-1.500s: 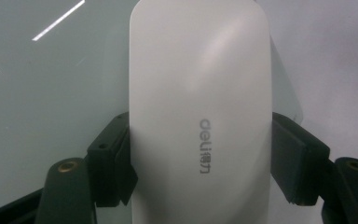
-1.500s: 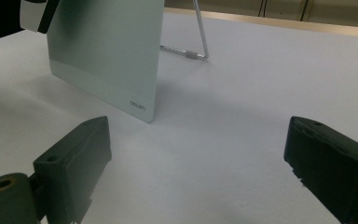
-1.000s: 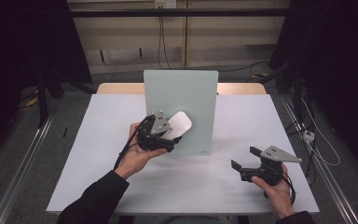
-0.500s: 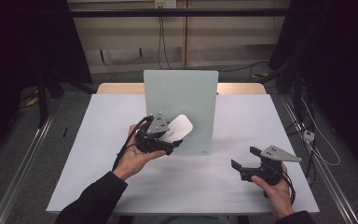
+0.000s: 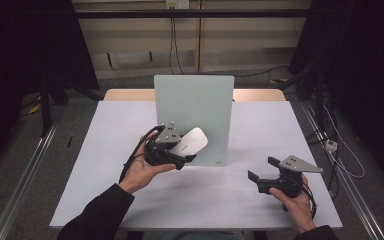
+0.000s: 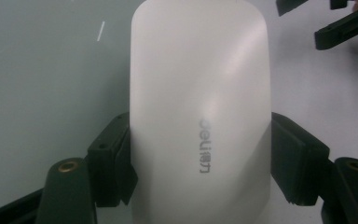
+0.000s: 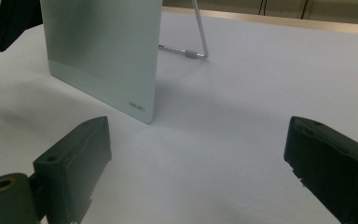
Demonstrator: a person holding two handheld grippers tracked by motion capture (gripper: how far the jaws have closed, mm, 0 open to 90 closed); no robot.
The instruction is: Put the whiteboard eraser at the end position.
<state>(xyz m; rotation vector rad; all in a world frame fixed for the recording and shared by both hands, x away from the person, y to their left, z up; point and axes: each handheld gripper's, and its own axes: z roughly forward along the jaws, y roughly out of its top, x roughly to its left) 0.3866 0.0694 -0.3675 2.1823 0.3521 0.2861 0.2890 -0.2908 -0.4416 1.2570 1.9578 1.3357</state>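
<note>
A white oval eraser-like block (image 5: 192, 141) with grey lettering is clamped between the jaws of my left gripper (image 5: 187, 149). It is held against the lower left face of an upright pale green board (image 5: 195, 102). In the left gripper view the block (image 6: 198, 93) runs up the middle, with both black pads (image 6: 114, 161) pressed on its sides and the board (image 6: 42, 70) behind it. My right gripper (image 5: 262, 169) rests low over the table at the right, jaws wide apart with nothing between them. The right gripper view shows the same wide gap (image 7: 198, 158) over bare table.
The board (image 7: 102, 46) stands on a thin wire stand (image 7: 198, 32) at the middle of a white table (image 5: 265, 125). Dark curtains and floor rails flank the table. The right gripper (image 6: 342, 28) shows at the top right of the left gripper view.
</note>
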